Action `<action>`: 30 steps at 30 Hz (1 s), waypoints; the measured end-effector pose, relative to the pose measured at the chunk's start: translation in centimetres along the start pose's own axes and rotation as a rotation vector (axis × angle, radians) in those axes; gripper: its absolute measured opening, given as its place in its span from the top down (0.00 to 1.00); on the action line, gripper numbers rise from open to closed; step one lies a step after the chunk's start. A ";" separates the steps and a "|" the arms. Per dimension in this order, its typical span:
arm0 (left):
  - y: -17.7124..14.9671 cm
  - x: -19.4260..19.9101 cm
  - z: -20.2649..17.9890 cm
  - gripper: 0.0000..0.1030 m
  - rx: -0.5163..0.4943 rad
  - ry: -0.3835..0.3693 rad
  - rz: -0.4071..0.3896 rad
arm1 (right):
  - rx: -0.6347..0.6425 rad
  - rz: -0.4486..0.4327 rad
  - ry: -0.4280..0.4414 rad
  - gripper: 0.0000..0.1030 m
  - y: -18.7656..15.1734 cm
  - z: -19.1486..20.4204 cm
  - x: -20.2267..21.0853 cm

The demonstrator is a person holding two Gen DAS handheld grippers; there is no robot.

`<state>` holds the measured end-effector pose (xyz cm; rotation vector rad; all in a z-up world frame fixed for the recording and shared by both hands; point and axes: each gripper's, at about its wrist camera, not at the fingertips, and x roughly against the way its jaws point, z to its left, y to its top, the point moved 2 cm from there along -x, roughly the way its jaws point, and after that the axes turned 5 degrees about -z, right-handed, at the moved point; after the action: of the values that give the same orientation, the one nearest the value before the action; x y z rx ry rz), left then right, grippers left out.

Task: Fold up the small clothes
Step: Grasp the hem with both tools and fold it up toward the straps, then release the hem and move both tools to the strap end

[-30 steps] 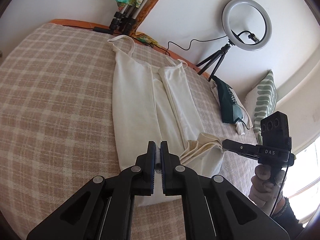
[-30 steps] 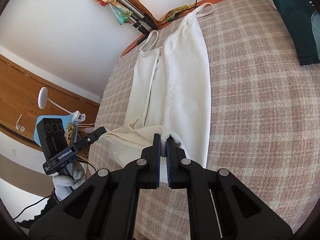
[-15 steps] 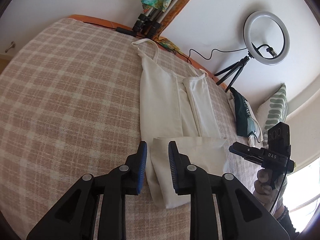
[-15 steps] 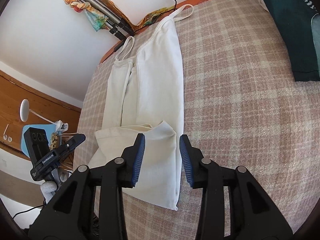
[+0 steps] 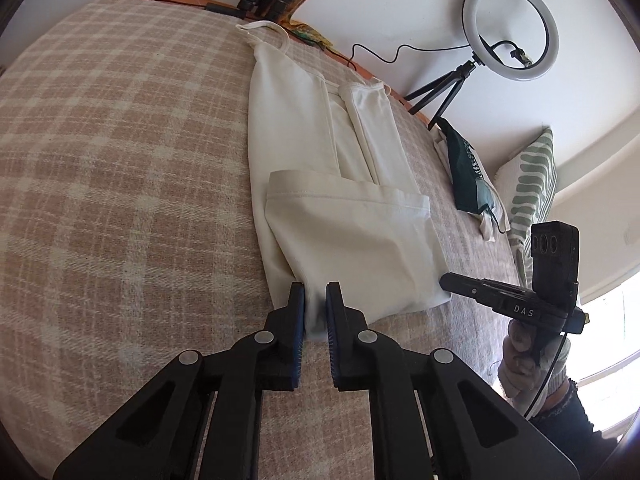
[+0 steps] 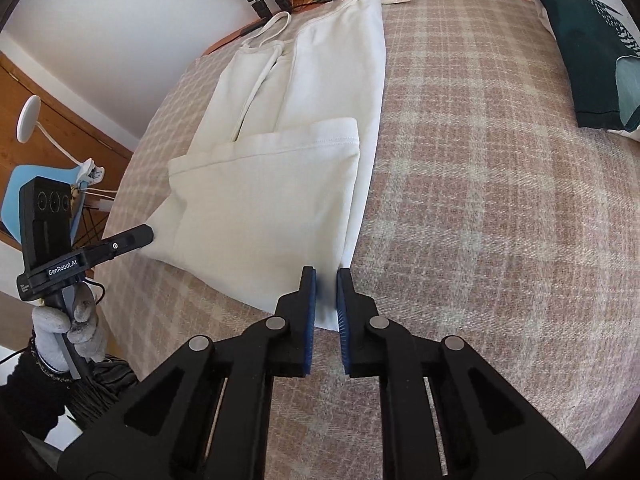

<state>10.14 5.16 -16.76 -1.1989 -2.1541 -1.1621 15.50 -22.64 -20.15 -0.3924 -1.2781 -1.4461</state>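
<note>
The cream camisole [image 5: 328, 152], soft and smooth, is lying lengthwise on the plaid woven bedcover [image 5: 120, 184], its hem end doubled back into a flat rectangle with a stitched edge. The left gripper [image 5: 315, 300] and right gripper [image 6: 325, 286] have just been closing; each is now pinching a near corner of that fold. Bare cover is stretching wide on both sides of the camisole, with a dark green cushion [image 6: 584, 48] well off to one side.
</note>
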 end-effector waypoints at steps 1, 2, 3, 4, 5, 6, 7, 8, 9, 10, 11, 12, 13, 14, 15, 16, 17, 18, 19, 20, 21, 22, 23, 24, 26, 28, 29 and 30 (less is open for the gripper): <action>-0.1 0.0 -0.1 0.94 -0.013 0.010 -0.002 | 0.008 -0.003 -0.009 0.93 0.0 0.2 0.1; -0.3 0.0 -0.1 0.94 -0.028 0.017 -0.002 | 0.016 -0.009 -0.014 0.93 -0.1 0.3 0.3; -0.4 0.0 -0.2 0.94 -0.040 0.023 -0.004 | 0.026 -0.013 -0.018 0.94 -0.2 0.5 0.5; -0.6 0.0 -0.2 0.95 -0.052 0.033 -0.009 | 0.036 -0.018 -0.025 0.94 -0.1 0.7 0.5; -0.7 0.0 -0.2 0.95 -0.065 0.044 -0.012 | 0.043 -0.021 -0.030 0.94 -0.2 0.9 0.6; -0.8 0.0 -0.3 0.95 -0.081 0.061 -0.016 | 0.048 -0.020 -0.030 0.95 -0.3 1.1 0.6; -0.9 -0.1 -0.3 0.95 -0.095 0.074 -0.021 | 0.051 -0.017 -0.029 0.95 -0.4 1.2 0.6; -0.9 -0.1 -0.3 0.95 -0.105 0.086 -0.030 | 0.057 -0.015 -0.031 0.95 -0.5 1.3 0.6; -0.9 -0.1 -0.3 0.95 -0.112 0.095 -0.039 | 0.062 -0.014 -0.033 0.95 -0.6 1.3 0.6; -0.8 -0.1 -0.2 0.95 -0.116 0.102 -0.040 | 0.069 -0.010 -0.034 0.95 -0.7 1.4 0.6; -0.7 0.0 -0.2 0.95 -0.126 0.114 -0.040 | 0.081 -0.009 -0.042 0.95 -0.8 1.5 0.6; -0.6 0.1 -0.3 0.95 -0.142 0.145 -0.048 | 0.093 -0.010 -0.056 0.96 -0.8 1.6 0.7; -0.5 0.5 -0.4 0.95 -0.161 0.179 -0.068 | 0.102 -0.004 -0.072 0.96 -0.9 1.7 0.6; -0.4 0.8 -0.7 0.95 -0.176 0.189 -0.087 | 0.108 0.002 -0.088 0.96 -0.9 1.6 0.5; -0.3 1.2 -1.0 0.95 -0.188 0.186 -0.104 | 0.109 0.002 -0.096 0.96 -0.8 1.6 0.6; -0.1 1.5 -1.5 0.95 -0.201 0.172 -0.116 | 0.104 -0.010 -0.101 0.95 -0.6 1.5 0.9; 0.0 1.5 -2.2 0.95 -0.220 0.155 -0.122 | 0.103 -0.036 -0.103 0.96 -0.3 1.6 1.3; 0.1 1.4 -2.9 0.95 -0.239 0.133 -0.124 | 0.103 -0.068 -0.087 0.95 0.0 1.8 1.8; 0.1 1.1 -3.6 0.94 -0.253 0.108 -0.120 | 0.103 -0.098 -0.051 0.95 0.4 2.1 2.2; 0.1 0.7 -4.2 0.95 -0.262 0.079 -0.111 | 0.103 -0.117 -0.017 0.95 0.7 2.5 2.5; 0.0 -0.1 -4.8 0.94 -0.274 0.057 -0.092 | 0.106 -0.125 -0.001 0.95 1.0 2.8 2.4; -0.1 -0.9 -5.5 0.94 -0.293 0.049 -0.070 | 0.112 -0.134 0.003 0.95 1.3 3.2 2.2; -0.3 -1.8 -6.1 0.94 -0.317 0.044 -0.053 | 0.120 -0.135 -0.002 0.95 1.6 3.5 1.8; -0.5 -2.7 -6.7 0.94 -0.344 0.041 -0.034 | 0.126 -0.123 -0.014 0.95 1.8 3.6 1.2; -1.0 -4.3 -7.2 0.94 -0.379 0.054 0.007 | 0.119 -0.073 -0.045 0.95 1.7 3.4 0.0; -1.7 -5.2 -7.2 0.94 -0.394 0.059 0.043 | 0.090 -0.009 -0.068 0.96 0.6 2.6 -0.7; -2.0 -5.1 -7.2 0.94 -0.408 0.054 0.037 | 0.094 -0.013 -0.053 0.96 0.2 2.4 -0.4; -2.1 -5.0 -7.2 0.94 -0.424 0.052 0.039 | 0.109 0.005 -0.050 0.96 -0.1 2.4 -0.2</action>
<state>10.78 -3.86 -17.03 -1.3530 -1.8901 -1.6687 14.57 -20.52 -19.50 -0.3604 -1.3884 -1.3634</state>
